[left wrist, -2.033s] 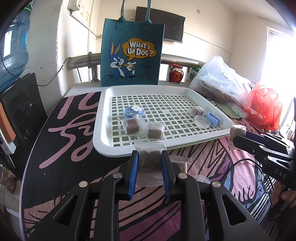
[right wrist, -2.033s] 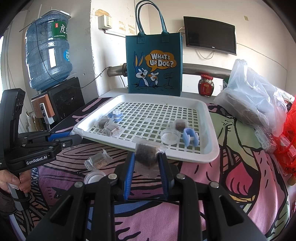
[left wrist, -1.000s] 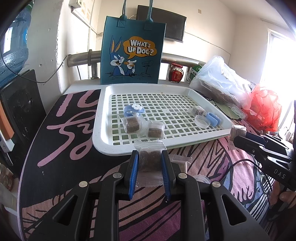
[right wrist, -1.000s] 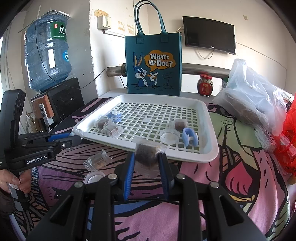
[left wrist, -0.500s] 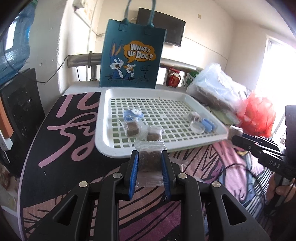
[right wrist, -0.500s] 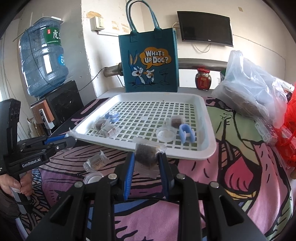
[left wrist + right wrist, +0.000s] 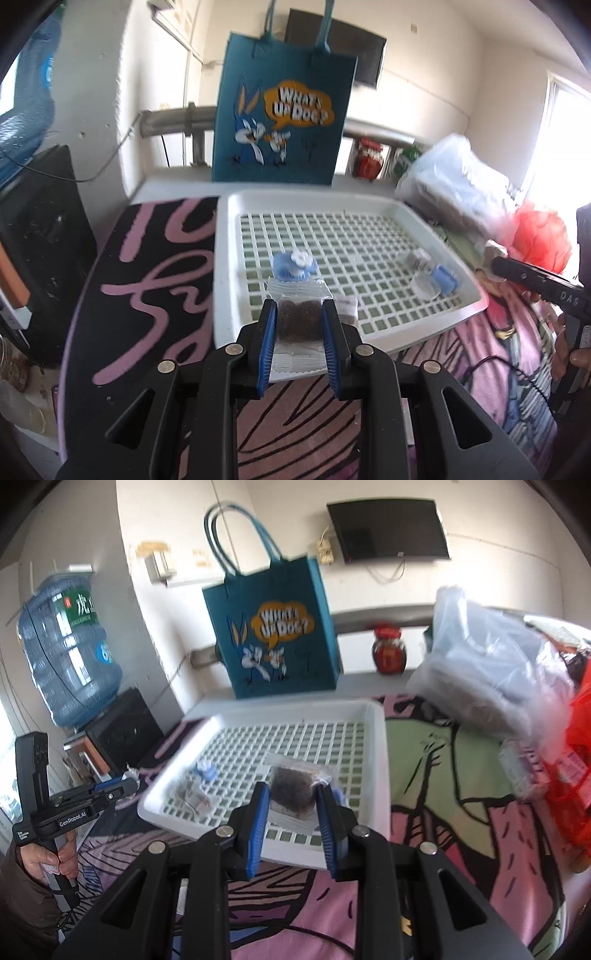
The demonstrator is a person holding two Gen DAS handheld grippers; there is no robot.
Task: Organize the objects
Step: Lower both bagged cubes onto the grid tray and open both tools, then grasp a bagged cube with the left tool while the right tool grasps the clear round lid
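Note:
My left gripper (image 7: 298,309) is shut on a clear bag of brown bits (image 7: 298,320) and holds it above the near left rim of the white grid tray (image 7: 225,288). My right gripper (image 7: 291,796) is shut on a second clear bag of brown bits (image 7: 293,790), raised over the tray's (image 7: 376,760) near right part. In the tray lie a blue clip with a white flower (image 7: 293,264), another small bag (image 7: 349,304), a clear round lid (image 7: 424,286) and a blue clip (image 7: 445,280). The right gripper also shows at the right edge of the left wrist view (image 7: 495,258).
A teal cartoon tote bag (image 7: 282,110) stands behind the tray. A red jar (image 7: 388,651), a large clear plastic bag (image 7: 491,664) and a red bag (image 7: 576,768) are at the right. A water bottle (image 7: 66,653) and a black box (image 7: 125,727) stand at the left.
Both grippers have risen and moved forward over the tray with their bags still held. The views now look down onto the tray from higher up.

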